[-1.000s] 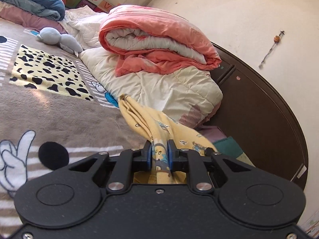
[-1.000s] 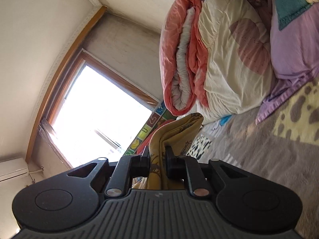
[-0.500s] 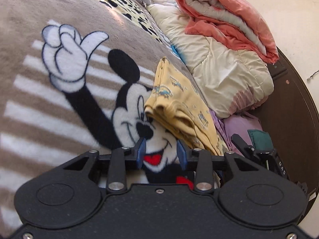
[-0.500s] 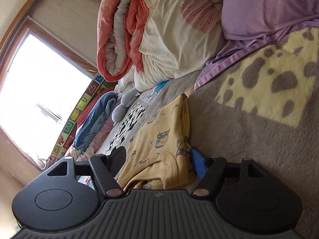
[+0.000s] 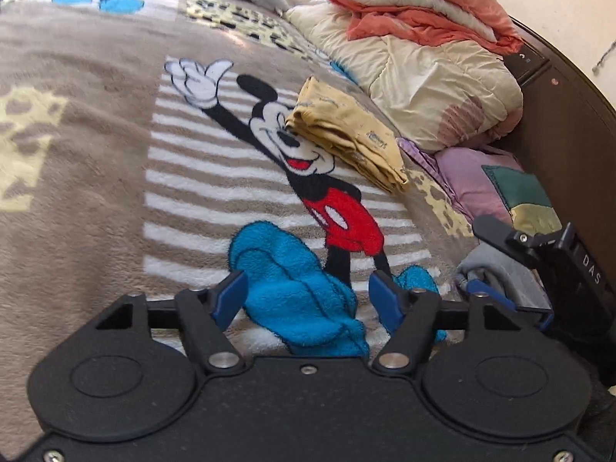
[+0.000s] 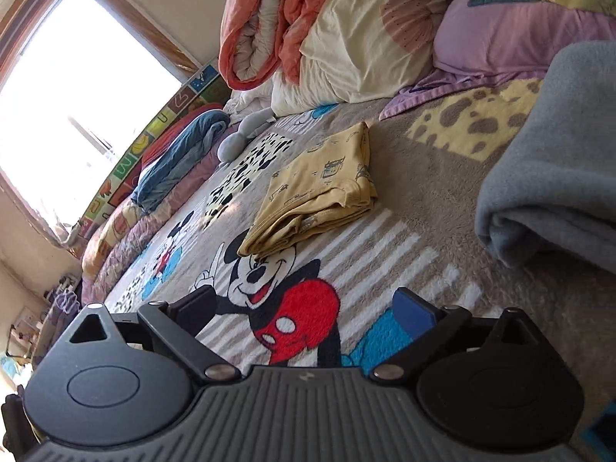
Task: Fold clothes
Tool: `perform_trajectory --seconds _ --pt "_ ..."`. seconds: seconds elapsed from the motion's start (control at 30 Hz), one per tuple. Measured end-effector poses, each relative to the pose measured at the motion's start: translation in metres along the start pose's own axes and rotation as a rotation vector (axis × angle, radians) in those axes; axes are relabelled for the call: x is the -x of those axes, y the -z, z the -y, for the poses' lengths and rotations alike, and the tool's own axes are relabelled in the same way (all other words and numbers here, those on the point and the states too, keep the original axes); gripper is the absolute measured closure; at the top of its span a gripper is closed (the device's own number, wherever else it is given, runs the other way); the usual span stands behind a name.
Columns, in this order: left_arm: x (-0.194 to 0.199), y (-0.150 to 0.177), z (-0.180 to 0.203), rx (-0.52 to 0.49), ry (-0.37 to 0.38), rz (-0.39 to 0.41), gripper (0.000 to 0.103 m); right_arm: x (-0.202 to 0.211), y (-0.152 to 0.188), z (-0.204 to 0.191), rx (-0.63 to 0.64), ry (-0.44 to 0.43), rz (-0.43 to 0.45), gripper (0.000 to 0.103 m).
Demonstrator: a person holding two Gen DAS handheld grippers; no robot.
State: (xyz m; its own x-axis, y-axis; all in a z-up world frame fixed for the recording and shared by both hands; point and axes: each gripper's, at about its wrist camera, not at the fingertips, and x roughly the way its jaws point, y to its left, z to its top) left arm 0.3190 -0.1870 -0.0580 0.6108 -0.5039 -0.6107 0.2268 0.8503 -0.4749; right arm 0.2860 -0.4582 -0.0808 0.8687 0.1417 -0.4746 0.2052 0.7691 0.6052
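A folded yellow printed garment [image 5: 346, 134] [image 6: 319, 188] lies on the cartoon-mouse blanket [image 5: 96, 161] [image 6: 442, 192] that covers the bed. My left gripper [image 5: 308, 300] hovers well short of the garment; its jaws are opening, with only blanket showing between them. The right gripper [image 6: 308, 308] is also pulled back from the garment, its jaws opening wide with nothing between them. The right gripper's body [image 5: 539, 254] shows at the right edge of the left wrist view.
A rolled orange quilt [image 5: 415, 4] [image 6: 265, 23] sits on a cream duvet [image 5: 435, 81] at the headboard [image 5: 569, 127]. Purple pillow [image 6: 512, 30] beside it. A folded grey garment [image 6: 554, 154] lies at the right. Grey plush toy [image 6: 242, 131], blue bedding [image 6: 177, 154] and window [image 6: 73, 88] further off.
Both grippers let go of the yellow garment, which now lies folded on the blanket. Both have drawn back from it and their jaws have spread.
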Motion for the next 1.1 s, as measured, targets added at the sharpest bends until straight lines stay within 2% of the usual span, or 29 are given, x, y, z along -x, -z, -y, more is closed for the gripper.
perform_trajectory --seconds 0.1,0.13,0.23,0.33,0.43,0.53,0.7,0.93,1.1 --pt "0.023 -0.004 0.022 -0.105 -0.045 0.065 0.020 0.032 0.003 -0.012 0.094 0.085 0.017 0.000" --pt "0.030 -0.006 0.029 -0.142 -0.061 0.087 0.016 0.042 0.003 -0.017 0.129 0.140 0.020 0.000" --pt "0.048 -0.009 0.054 -0.257 -0.136 0.164 0.010 0.058 -0.004 -0.029 0.204 0.230 0.021 0.000" --pt "0.062 -0.011 0.073 -0.323 -0.189 0.225 0.001 0.073 -0.009 -0.038 0.251 0.238 0.039 0.000" --pt "0.074 -0.012 0.086 -0.352 -0.201 0.270 0.000 0.080 -0.011 -0.051 0.319 0.277 0.040 0.000" --pt "0.079 -0.014 0.097 -0.366 -0.215 0.279 0.000 0.086 -0.013 -0.059 0.362 0.298 0.047 0.000" --pt "0.073 -0.018 0.110 -0.399 -0.224 0.220 0.000 0.095 -0.018 -0.063 0.388 0.294 0.047 0.000" --pt "0.072 -0.017 0.115 -0.352 -0.242 0.186 0.000 0.098 -0.020 -0.058 0.387 0.282 0.025 0.000" --pt "0.073 -0.014 0.116 -0.368 -0.283 0.189 0.000 0.097 -0.017 -0.059 0.391 0.268 0.010 0.000"
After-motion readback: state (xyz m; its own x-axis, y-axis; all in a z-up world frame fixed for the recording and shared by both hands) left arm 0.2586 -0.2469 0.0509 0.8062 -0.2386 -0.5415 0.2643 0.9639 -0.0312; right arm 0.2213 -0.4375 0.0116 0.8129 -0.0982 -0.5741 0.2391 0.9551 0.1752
